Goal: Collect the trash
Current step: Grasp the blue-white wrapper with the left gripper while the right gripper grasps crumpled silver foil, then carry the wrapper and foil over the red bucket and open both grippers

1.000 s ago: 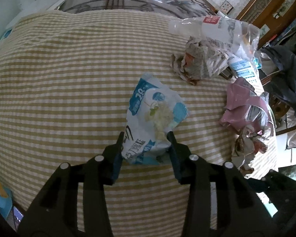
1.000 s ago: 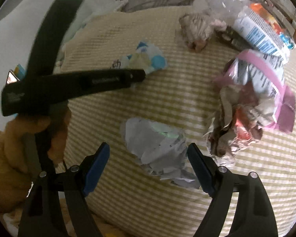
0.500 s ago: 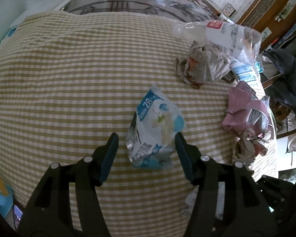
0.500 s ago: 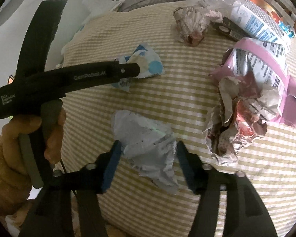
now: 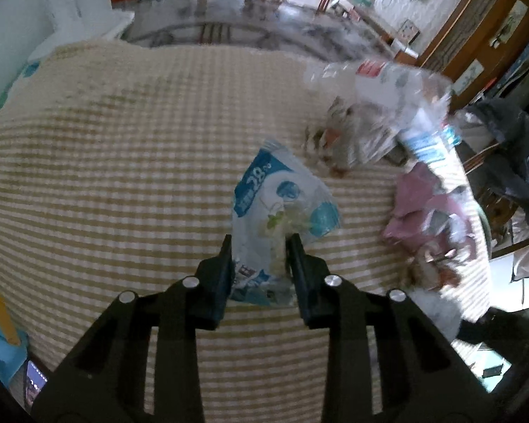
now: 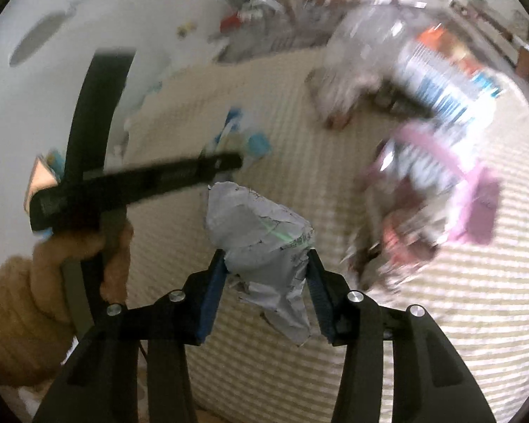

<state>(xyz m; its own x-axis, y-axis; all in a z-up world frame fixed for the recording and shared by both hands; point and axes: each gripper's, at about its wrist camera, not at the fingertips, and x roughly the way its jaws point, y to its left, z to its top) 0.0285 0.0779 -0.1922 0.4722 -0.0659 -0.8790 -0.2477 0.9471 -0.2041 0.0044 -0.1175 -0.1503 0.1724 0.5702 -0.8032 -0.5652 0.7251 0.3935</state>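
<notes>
My left gripper [image 5: 261, 243] is shut on a crumpled blue-and-white snack wrapper [image 5: 278, 204] and holds it just above the beige checked tablecloth [image 5: 123, 176]. My right gripper [image 6: 266, 259] is shut on a crumpled grey paper wrapper [image 6: 264, 243] and holds it lifted off the cloth. In the right wrist view the left gripper [image 6: 229, 162] shows as a black bar held by a hand, with the blue wrapper [image 6: 254, 144] at its tip.
More trash lies at the table's right side: a crumpled newspaper ball [image 5: 349, 141], a clear plastic bottle [image 5: 388, 81], a pink packet [image 5: 430, 204] and crumpled paper [image 5: 430, 271]. A dark jacket [image 5: 511, 162] hangs beyond the right edge. A glass table [image 5: 229, 31] stands behind.
Both grippers have closed on their wrappers. The right one has lifted the grey wrapper off the cloth. The left one has squeezed the blue wrapper narrower and raised it.
</notes>
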